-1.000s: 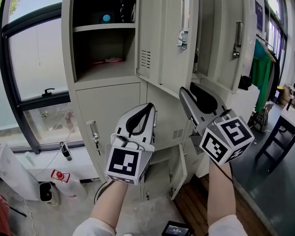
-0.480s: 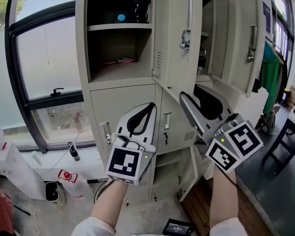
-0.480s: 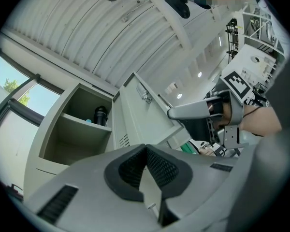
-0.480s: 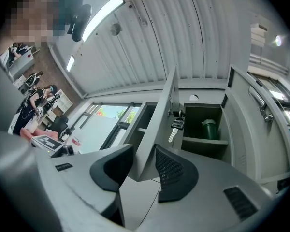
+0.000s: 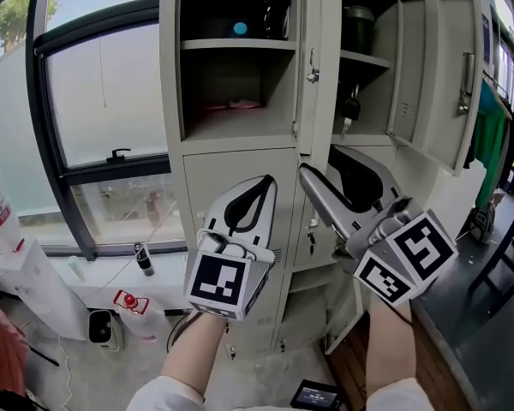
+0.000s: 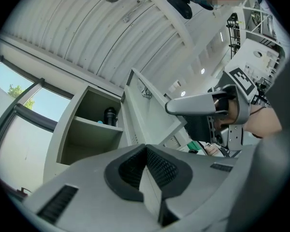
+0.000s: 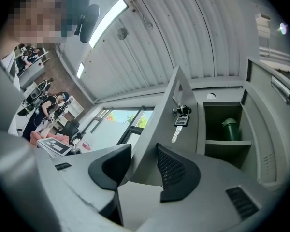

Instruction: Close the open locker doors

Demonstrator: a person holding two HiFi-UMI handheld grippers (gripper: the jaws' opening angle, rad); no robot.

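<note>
At the locker cabinet [image 5: 171, 101], no closure of the upper row is complete.

Door status:
- The upper-left door [image 5: 307, 101] is swung out toward the viewer and is seen nearly edge-on. A key [image 5: 349, 110] hangs from the lock on its outer face.
- The upper-right door [image 5: 437, 67] is swung out to the right. This exposes a shelf with a green flask [image 5: 360, 28].
- The middle-left door [image 5: 210, 174] sits flush with the frame and counts as closed.
- A lower door [image 5: 347, 311] at the bottom right appears ajar. The head view shows only part of it.

Gripper status:
- Left gripper [image 5: 266, 181]: the fingers are closed tip to tip with nothing between them. The gripper hangs in front of the middle-left door, clear of both open upper doors.
- Right gripper [image 5: 321, 163]: the fingers have just been opening and are parted by a moderate gap. In the right gripper view, the edge of the upper-left door lines up with that gap, but neither pad presses on it. The head view places the fingertips just below that door's lower corner. No grip is made.

Progress, as judged: early stage. The upper-left door, the upper-right door and probably the lower door are left to close. The upper-left door lies nearest the right gripper and is the likely first target.
</note>
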